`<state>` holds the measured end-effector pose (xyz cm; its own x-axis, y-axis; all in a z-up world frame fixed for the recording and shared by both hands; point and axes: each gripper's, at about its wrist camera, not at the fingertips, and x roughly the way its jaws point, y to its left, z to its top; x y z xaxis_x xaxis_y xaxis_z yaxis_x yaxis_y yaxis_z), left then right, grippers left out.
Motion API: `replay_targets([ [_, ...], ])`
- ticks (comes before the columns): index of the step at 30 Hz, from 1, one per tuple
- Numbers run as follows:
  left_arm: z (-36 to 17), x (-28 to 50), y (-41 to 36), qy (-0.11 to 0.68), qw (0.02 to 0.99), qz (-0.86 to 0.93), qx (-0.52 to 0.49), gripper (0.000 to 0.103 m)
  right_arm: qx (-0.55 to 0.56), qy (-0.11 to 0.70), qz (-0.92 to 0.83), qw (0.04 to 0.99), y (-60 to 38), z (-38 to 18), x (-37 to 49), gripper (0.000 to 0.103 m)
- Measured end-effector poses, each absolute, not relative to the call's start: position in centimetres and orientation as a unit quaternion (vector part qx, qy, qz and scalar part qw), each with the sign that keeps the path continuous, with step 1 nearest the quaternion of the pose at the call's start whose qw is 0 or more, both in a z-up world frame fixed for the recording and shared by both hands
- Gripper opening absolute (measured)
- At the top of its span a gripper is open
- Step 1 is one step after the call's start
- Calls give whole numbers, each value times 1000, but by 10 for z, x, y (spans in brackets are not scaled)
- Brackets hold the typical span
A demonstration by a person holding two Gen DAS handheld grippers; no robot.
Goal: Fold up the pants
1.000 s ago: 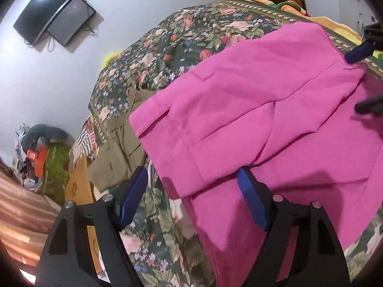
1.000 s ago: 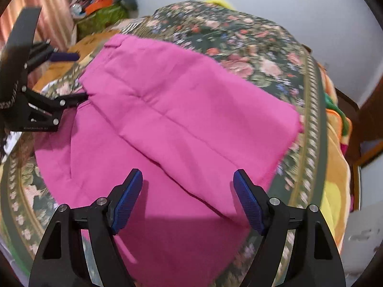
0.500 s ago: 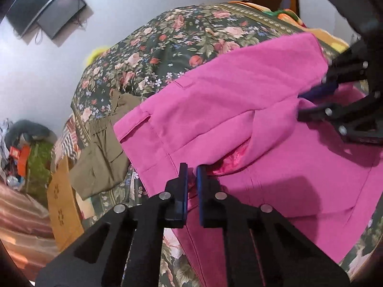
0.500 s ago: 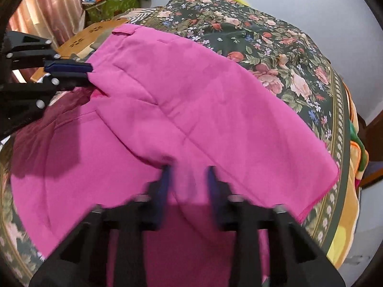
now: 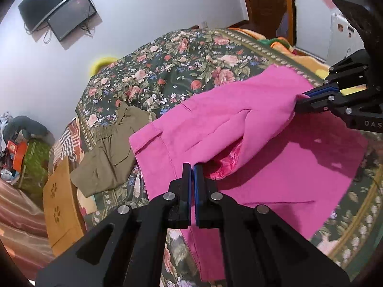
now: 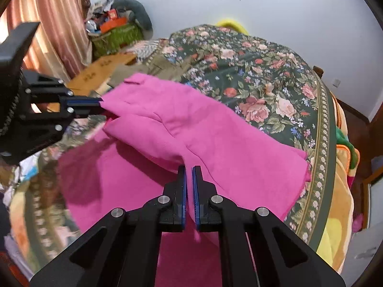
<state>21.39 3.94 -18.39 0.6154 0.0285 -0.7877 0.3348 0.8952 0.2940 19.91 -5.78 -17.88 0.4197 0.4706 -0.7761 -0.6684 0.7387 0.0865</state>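
Bright pink pants point(image 5: 229, 119) lie on a bed with a floral spread point(image 5: 167, 59); they also show in the right wrist view point(image 6: 203, 129). My left gripper point(image 5: 192, 167) is shut on the near edge of the upper pink layer, next to the shiny lining. My right gripper point(image 6: 189, 168) is shut on the same layer's edge further along. Both hold that layer lifted off the lower layer. Each gripper shows in the other's view: the right one point(image 5: 301, 95), the left one point(image 6: 100, 102).
Olive-green pants point(image 5: 110, 148) lie crumpled on the bed beside the pink ones. A wooden panel point(image 5: 59, 198) stands at the bed's edge. A TV point(image 5: 69, 15) hangs on the wall. Clutter is piled in the corner point(image 6: 115, 24). An orange blanket point(image 6: 342, 179) hangs off the bed's right side.
Both grippers went from open to shut on the upper pink layer's edge and have raised it, so a fold stands up off the lower layer.
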Motion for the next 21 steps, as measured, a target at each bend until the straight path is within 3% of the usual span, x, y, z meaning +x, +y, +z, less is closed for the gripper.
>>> replay_targets([
  [13, -175, 153, 36, 443, 871, -113, 180, 2, -111, 433, 369, 815, -66, -178, 143, 4],
  [21, -197, 139, 37, 478, 858, -121, 145, 2, -106, 460, 367, 802, -71, -200, 125, 4],
])
